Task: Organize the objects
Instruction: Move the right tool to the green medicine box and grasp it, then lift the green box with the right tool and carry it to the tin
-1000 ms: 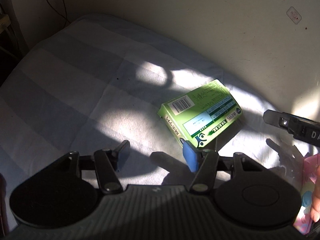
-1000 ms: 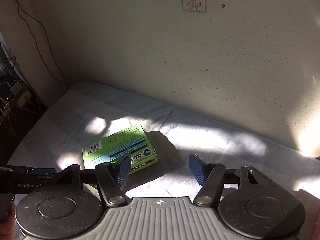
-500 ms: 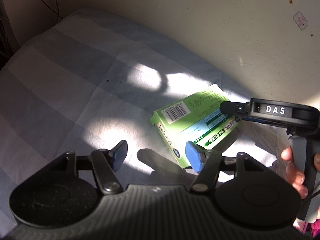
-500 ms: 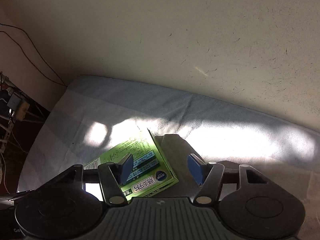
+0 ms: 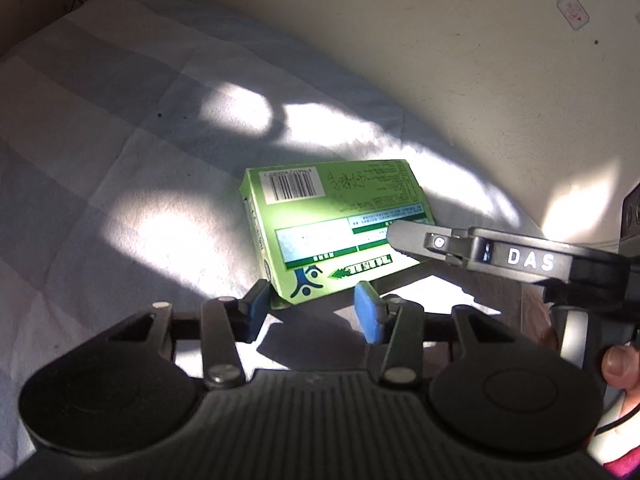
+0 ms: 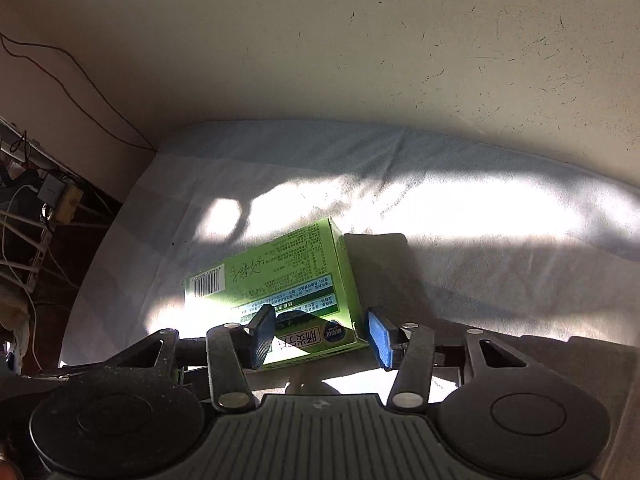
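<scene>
A flat green box (image 5: pixel 336 228) with a barcode lies on a pale checked cloth (image 5: pixel 100 140) against the wall. My left gripper (image 5: pixel 314 314) is open, its blue pads either side of the box's near corner. My right gripper (image 6: pixel 320 334) is open and empty, its pads astride the box's (image 6: pixel 288 280) near end, not closed on it. The right gripper's finger marked DAS (image 5: pixel 480 250) reaches in from the right over the box in the left wrist view.
A cream wall (image 6: pixel 320 60) rises right behind the cloth. Cables and a power strip (image 6: pixel 52 200) hang past the cloth's left edge. Bright sun patches and hard shadows cross the cloth. A hand (image 5: pixel 620 364) holds the right gripper's handle.
Both grippers have moved closer to the green box. The right gripper has dropped lower over its near end; the left now straddles its near corner. Both stay open.
</scene>
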Tool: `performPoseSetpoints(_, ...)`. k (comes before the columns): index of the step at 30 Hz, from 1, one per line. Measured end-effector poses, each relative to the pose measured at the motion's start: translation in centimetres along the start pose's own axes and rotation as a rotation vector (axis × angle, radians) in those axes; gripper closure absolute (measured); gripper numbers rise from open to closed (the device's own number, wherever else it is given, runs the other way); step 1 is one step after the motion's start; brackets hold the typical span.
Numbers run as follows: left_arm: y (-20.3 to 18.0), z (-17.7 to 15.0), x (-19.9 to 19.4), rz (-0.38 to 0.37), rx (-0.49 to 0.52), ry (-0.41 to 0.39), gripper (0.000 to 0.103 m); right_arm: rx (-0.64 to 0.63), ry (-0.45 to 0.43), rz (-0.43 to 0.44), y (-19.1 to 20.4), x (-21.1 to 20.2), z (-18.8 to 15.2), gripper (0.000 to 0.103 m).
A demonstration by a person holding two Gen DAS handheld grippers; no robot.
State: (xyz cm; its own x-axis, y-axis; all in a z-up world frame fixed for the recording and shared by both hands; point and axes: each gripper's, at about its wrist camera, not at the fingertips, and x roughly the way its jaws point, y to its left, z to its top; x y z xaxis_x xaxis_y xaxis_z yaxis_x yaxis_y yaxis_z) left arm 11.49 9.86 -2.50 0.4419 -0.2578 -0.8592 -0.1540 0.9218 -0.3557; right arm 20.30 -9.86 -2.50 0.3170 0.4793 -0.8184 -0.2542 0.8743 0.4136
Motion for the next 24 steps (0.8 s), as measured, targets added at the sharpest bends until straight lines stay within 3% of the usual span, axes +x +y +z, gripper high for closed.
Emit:
performPoseSetpoints(3, -1.5, -1.7, -0.3, 0.021, 0.083, 0.0, 0.055, 0.013, -0.022, -0.01, -0.3, -1.2, -2.1, 0.062)
performPoseSetpoints(8, -3.0, -5.1, -1.0, -0.049, 0.138, 0.067, 0.055, 0.068, -0.02, -0.018, -2.2, -4.5, -5.9, 0.062)
performPoseSetpoints(18, -9.7, -14.7, -2.2, -0.177, 0.5, 0.262, 0.045, 0.17, 0.042, -0.033, -7.4, -12.7, -18.0, 0.057)
performPoseSetpoints(21, -9.6, -14.6, -3.9, -0.201, 0.496, 0.237, 0.042, 0.197, 0.044, -0.047, -8.2, -14.1, -20.7, 0.057)
performPoseSetpoints(24, -8.0, -13.3, -5.1, -0.197, 0.381, 0.193, 0.037, 0.185, -0.008, -0.065, -8.3, -15.4, -21.4, 0.052)
